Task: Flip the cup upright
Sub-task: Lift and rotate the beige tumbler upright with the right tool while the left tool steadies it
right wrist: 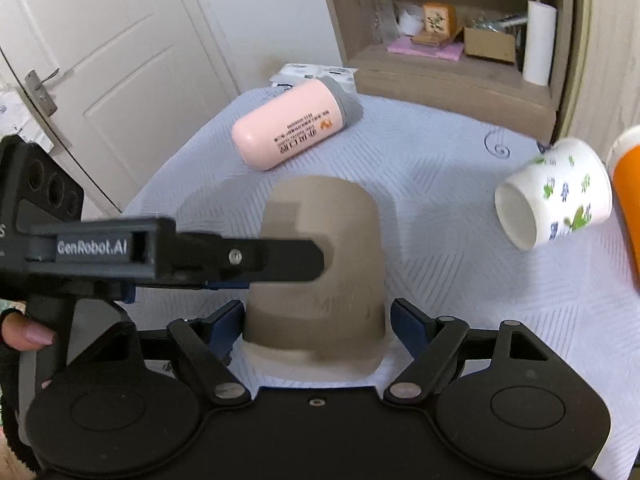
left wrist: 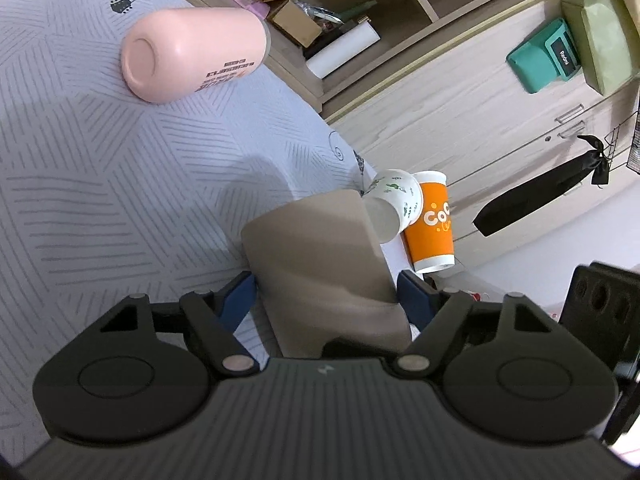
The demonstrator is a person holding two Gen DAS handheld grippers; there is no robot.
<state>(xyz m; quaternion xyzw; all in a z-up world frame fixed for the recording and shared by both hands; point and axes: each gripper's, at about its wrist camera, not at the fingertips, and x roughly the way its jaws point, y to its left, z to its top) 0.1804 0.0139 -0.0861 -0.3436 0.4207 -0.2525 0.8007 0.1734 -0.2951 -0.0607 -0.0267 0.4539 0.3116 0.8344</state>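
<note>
A taupe cup (right wrist: 320, 268) stands upside down on the pale patterned table cover (right wrist: 440, 168), rim down and base up. My right gripper (right wrist: 316, 316) straddles its lower part, blue pads at both sides near the rim. My left gripper (left wrist: 326, 292) is shut on the same cup (left wrist: 320, 256), which fills the gap between its blue pads. In the right wrist view the left gripper's black fingers (right wrist: 276, 260) reach in from the left across the cup's side.
A pink bottle (right wrist: 288, 128) lies on its side further back, also in the left wrist view (left wrist: 192, 56). A white flowered cup (right wrist: 556, 196) lies tipped at the right beside an orange cup (left wrist: 432, 224). A wooden shelf unit (right wrist: 440, 64) stands behind the table.
</note>
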